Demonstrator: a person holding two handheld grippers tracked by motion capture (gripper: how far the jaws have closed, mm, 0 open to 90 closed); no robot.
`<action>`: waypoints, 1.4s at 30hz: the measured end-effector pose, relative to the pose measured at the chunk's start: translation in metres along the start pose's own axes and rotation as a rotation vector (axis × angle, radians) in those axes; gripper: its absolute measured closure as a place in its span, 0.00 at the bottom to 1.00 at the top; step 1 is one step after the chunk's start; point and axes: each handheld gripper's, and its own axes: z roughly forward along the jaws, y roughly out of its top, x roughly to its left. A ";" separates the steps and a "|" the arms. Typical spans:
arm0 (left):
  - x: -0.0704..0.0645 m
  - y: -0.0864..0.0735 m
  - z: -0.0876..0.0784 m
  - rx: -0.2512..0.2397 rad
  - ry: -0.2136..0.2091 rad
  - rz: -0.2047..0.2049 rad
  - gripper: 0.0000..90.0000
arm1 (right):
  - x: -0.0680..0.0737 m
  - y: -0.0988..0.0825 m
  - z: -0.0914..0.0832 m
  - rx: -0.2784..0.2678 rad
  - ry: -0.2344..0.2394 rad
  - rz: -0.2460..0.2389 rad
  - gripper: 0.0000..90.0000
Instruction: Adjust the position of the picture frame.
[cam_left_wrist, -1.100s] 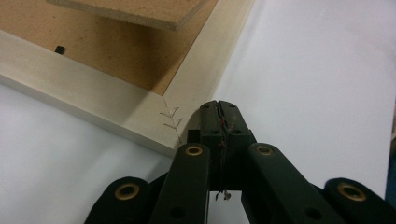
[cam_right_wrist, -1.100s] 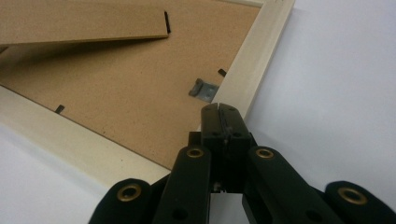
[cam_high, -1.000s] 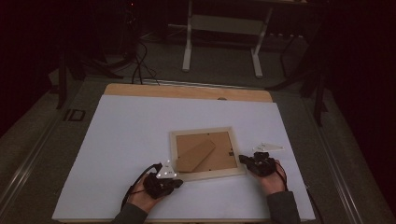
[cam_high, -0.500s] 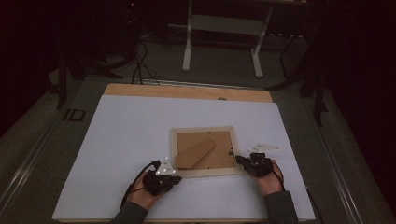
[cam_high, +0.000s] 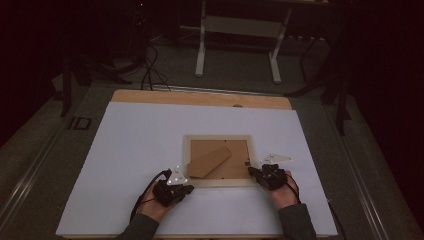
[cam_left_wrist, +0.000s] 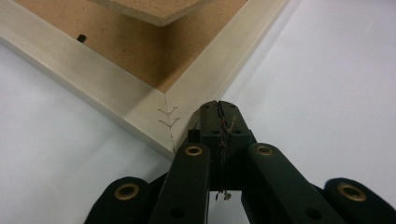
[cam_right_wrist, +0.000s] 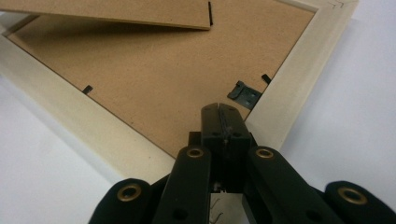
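Right gripper (cam_high: 254, 173), jaws pressed together, has crept left onto the picture frame (cam_high: 218, 183) near-right corner, beside the metal clip (cam_right_wrist: 243, 94). Left gripper (cam_high: 186, 188), also closed, touches the near-left corner. Frame lies face-down, mid-table; clip work looks next.

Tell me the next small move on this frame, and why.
Probably nudge the right claw forward to the metal clip and turn it off the backing board. The frame lies face down; the right claw is shut with its tip over the board just short of that clip, and the left claw, also shut, rests at the near-left corner, seemingly steadying the frame.
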 end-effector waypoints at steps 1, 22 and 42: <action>0.001 0.000 0.000 0.000 0.006 -0.001 1.00 | 0.001 0.000 0.000 0.002 -0.004 -0.004 1.00; 0.007 0.004 0.004 -0.004 0.006 -0.012 1.00 | -0.004 0.000 0.001 -0.008 -0.006 -0.005 1.00; 0.011 0.005 0.007 -0.009 0.020 -0.024 1.00 | -0.007 0.000 0.000 -0.008 -0.037 -0.001 1.00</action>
